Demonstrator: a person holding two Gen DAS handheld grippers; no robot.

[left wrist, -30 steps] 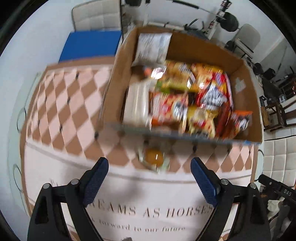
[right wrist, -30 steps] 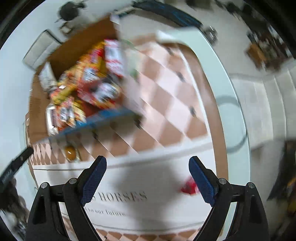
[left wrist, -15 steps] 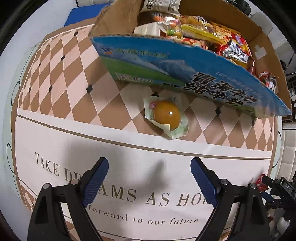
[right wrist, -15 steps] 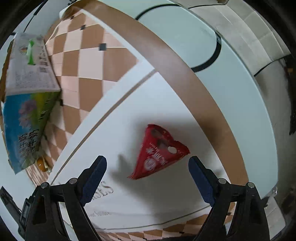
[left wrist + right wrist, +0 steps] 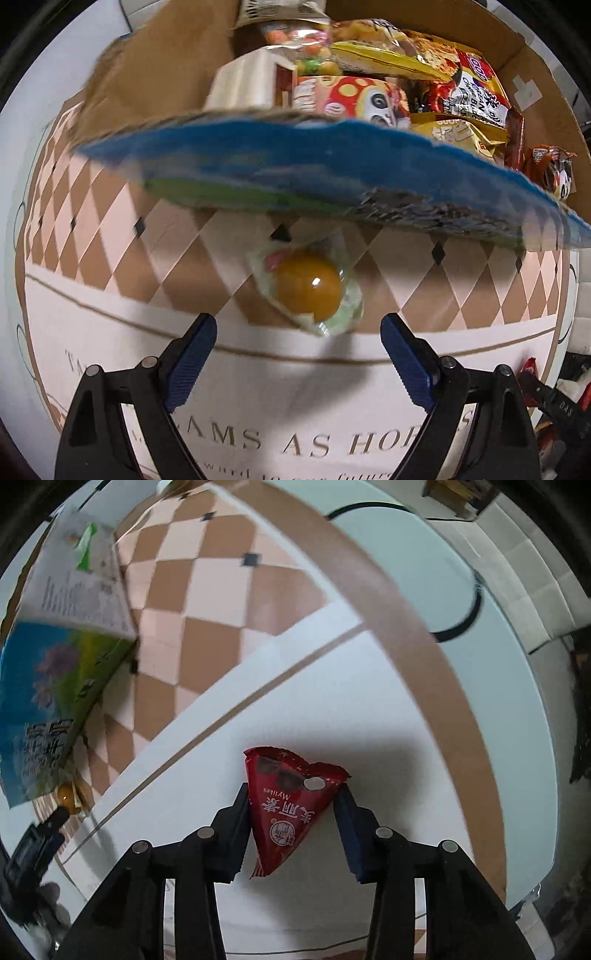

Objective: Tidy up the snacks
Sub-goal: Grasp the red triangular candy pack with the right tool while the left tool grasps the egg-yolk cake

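A red triangular snack packet (image 5: 288,812) lies on the white part of the tablecloth. My right gripper (image 5: 293,795) points down over it; its jaws are closing, with the packet between them and both pads against its sides. A jelly cup (image 5: 310,291) with an orange ball inside sits on the checkered cloth beside the box. My left gripper (image 5: 298,325) hangs open just short of the cup, touching nothing. The cardboard box (image 5: 155,70) holds several snack bags, and its blue printed flap (image 5: 332,162) leans out above the cup.
The table (image 5: 480,635) is round and pale, with a checkered and lettered cloth (image 5: 258,443) on it. In the right wrist view the box (image 5: 55,657) stands at the left with the jelly cup (image 5: 66,794) below it. Cream floor tiles (image 5: 535,554) lie past the table's rim.
Both grippers have come down toward the table. The right jaws went from wide open to closed around the red packet. The jelly cup now sits closer to the left fingertips.
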